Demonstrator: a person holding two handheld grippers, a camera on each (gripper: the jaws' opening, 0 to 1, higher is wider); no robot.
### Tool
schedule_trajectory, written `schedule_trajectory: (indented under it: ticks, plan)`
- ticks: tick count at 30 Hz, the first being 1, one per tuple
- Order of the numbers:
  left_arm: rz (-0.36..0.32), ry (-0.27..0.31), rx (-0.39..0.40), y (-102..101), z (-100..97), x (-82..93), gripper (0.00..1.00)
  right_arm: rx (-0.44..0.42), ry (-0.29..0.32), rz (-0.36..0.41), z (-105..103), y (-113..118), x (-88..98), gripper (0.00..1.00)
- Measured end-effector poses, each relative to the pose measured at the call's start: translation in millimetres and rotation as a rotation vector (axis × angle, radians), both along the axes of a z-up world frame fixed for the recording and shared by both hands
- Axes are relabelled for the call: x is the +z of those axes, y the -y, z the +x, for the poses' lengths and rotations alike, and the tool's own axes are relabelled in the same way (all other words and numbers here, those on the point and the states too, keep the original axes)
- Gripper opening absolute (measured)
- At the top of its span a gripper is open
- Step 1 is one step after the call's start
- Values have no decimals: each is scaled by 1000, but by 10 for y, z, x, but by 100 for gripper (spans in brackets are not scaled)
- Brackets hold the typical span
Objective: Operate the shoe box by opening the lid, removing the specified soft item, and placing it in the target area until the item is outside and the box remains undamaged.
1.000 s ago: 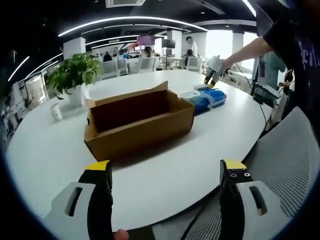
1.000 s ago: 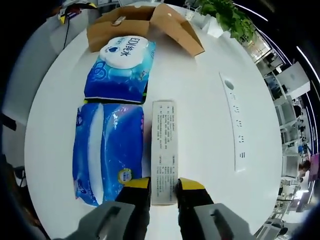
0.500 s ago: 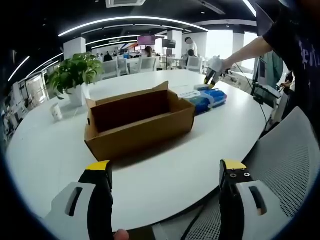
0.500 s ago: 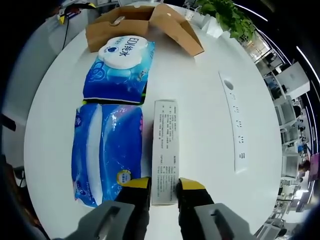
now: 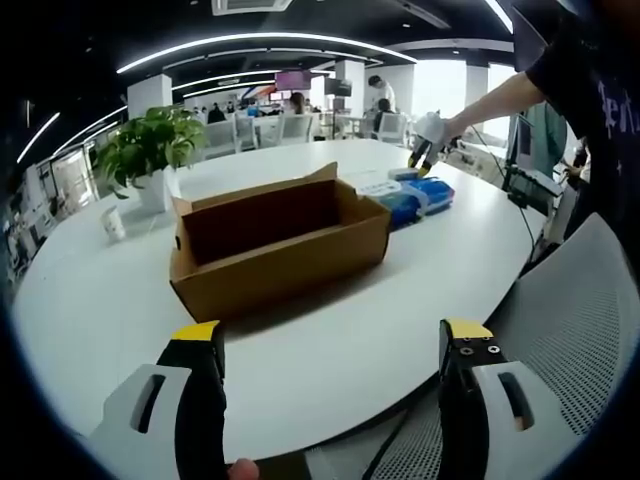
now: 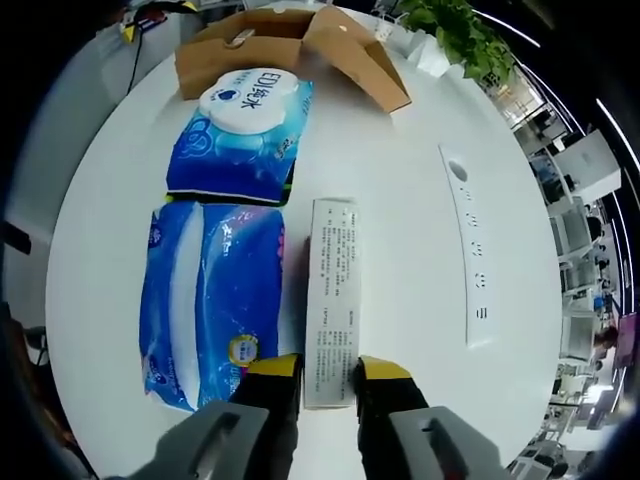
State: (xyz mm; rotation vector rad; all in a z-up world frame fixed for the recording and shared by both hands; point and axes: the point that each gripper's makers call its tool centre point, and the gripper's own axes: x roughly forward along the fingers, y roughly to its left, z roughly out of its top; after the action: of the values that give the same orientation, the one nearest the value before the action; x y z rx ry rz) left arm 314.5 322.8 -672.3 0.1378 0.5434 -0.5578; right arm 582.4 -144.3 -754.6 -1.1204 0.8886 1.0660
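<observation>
Cardboard shoe box (image 5: pixel 278 250) stands open on the tabletop (image 5: pixel 90 310); left tongs (image 5: pixel 325 385) spread, right tongs (image 6: pixel 328 368) pinching a slim carton (image 6: pixel 331 280) beside wipes packs (image 6: pixel 215 285). Risk: dragging it disturbs them.

Left gripper view sits low at the table's near edge, facing level across the white table (image 5: pixel 90 300) — open shoe box (image 5: pixel 275 245) at mid distance, potted plant (image 5: pixel 148 150) behind it, office beyond. Its own jaws stand wide apart at the bottom. Far across, it catches the right gripper (image 5: pixel 421 157) in a gloved hand above the blue packs (image 5: pixel 418 197).

Right gripper view hangs close above that same spot, looking steeply down and back along the table (image 6: pixel 400 200) — wipe packs (image 6: pixel 215 290) and a slim white carton (image 6: pixel 331 285) near, the shoe box (image 6: pixel 290 40) and plant (image 6: pixel 455 35) far at top.

Shared: box, plant, packs, tabletop, from opposite ends.
</observation>
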Motion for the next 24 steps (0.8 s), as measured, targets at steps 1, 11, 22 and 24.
schedule_trajectory:
  ticks: [1,11,22,24]
  plan:
    - [0,0,0,-1,1,0,87,-1,0,1,-4,-2,1,18]
    - [2,0,-3,-2,-1,-5,87,-20,10,3,16,11,18,25]
    - [6,8,-10,1,-4,3,87,-52,35,11,-15,2,127,35]
    - [6,9,-12,3,-5,4,87,-77,43,23,-24,-18,168,38]
